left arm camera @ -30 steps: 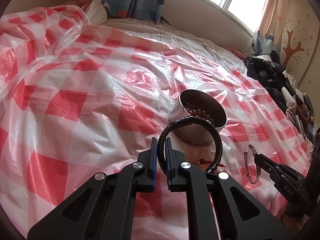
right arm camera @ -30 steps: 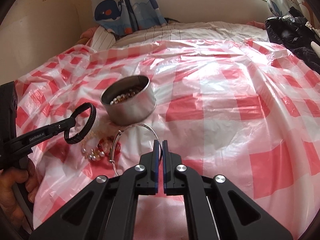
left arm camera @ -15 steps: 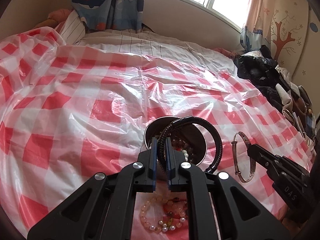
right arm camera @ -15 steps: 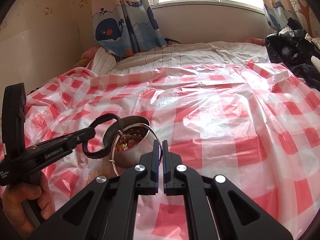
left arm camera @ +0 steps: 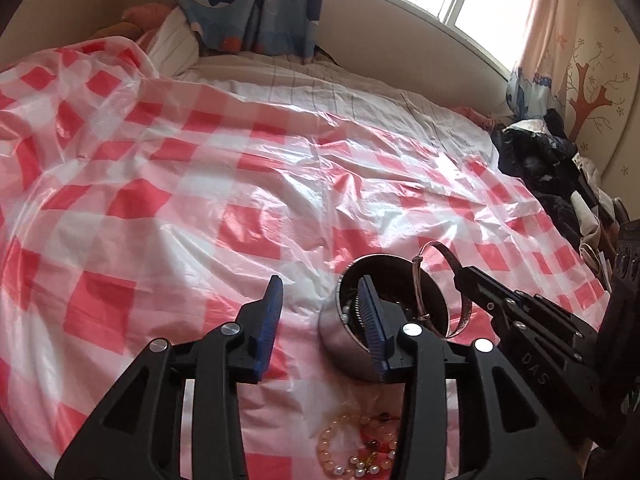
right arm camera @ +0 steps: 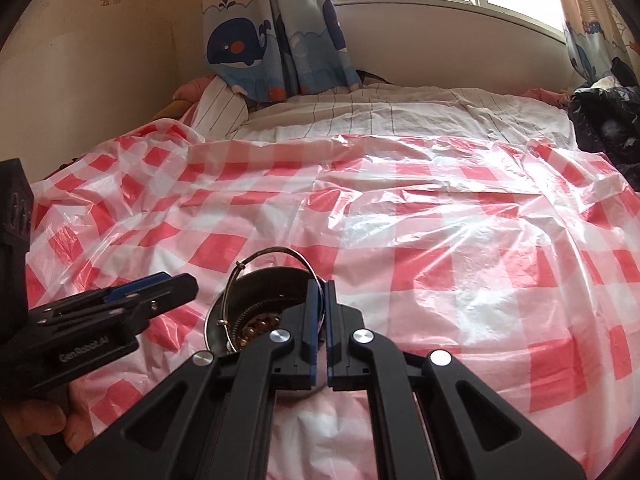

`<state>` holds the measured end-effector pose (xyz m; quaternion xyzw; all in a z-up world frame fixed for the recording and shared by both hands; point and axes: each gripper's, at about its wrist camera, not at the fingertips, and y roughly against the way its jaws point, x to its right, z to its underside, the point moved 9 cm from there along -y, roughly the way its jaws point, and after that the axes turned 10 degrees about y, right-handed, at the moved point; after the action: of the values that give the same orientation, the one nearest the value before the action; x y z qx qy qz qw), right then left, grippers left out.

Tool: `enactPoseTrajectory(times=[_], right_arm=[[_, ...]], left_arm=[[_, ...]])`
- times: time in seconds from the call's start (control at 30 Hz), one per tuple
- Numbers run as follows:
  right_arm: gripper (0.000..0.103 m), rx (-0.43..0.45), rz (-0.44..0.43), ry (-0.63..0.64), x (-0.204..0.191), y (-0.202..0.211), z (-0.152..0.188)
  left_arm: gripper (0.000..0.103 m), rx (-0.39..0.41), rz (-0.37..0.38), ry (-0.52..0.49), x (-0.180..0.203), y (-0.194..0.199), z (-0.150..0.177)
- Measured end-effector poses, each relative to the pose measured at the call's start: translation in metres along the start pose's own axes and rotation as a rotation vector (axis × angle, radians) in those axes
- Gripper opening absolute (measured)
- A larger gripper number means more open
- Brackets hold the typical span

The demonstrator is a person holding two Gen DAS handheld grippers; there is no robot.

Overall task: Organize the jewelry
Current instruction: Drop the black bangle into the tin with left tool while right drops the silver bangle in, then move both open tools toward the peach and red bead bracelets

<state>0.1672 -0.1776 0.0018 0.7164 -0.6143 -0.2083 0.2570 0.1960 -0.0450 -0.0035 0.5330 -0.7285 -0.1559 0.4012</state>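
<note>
While L fingers (left arm camera: 320,312) spread empty, R fingers (right arm camera: 318,304) grip bangle (left arm camera: 440,280) over tin (left arm camera: 348,344), beads (left arm camera: 360,452) nearby.

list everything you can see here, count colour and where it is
metal tin: 1, silver, on the plastic sheet near the grippers, beads and a dark bracelet inside
silver bangle: 1, held upright over the tin's rim
bead bracelets: a small heap, pearl, pink and red, on the sheet in front of the tin
plastic sheet: 1, red and white check, spread over the bed
striped bedding: white, beyond the sheet
whale curtains: blue, by the window
dark clothes: a pile, at the bed's right edge
left gripper: black with blue pads, jaws just opened, nothing between them
right gripper: black, shut on the silver bangle
hand: 1, holding the left gripper
</note>
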Motion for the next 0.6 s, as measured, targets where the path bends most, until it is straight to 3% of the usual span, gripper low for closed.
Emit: enactPoseTrajectory(times=[0.13, 0.3, 0.33, 0.4, 0.43, 0.57, 0.6], right_arm=[[0.005, -0.073, 0.017, 0.017, -0.006, -0.017, 0.011], [0.007, -0.058, 0.023, -0.048, 0.006, 0.028, 0.039], [0.010, -0.058, 0.028, -0.057, 0.008, 0.037, 0.046], [0.043, -0.061, 0.059, -0.079, 0.013, 0.059, 0.068], [0.048, -0.063, 0.076, -0.091, 0.015, 0.066, 0.077], [0.050, -0.112, 0.107, -0.158, 0.022, 0.074, 0.116], [0.055, -0.130, 0.121, -0.164, 0.021, 0.071, 0.124]], left_arm=[[0.049, 0.020, -0.026, 0.000, -0.012, 0.014, 0.003], [0.058, 0.003, -0.067, -0.027, -0.019, 0.027, 0.031], [0.060, 0.001, -0.077, -0.038, -0.019, 0.031, 0.038], [0.064, 0.000, -0.100, -0.064, -0.020, 0.037, 0.052], [0.068, 0.002, -0.117, -0.080, -0.021, 0.041, 0.060], [0.079, -0.006, -0.171, -0.105, -0.027, 0.051, 0.086], [0.082, -0.008, -0.186, -0.104, -0.031, 0.053, 0.092]])
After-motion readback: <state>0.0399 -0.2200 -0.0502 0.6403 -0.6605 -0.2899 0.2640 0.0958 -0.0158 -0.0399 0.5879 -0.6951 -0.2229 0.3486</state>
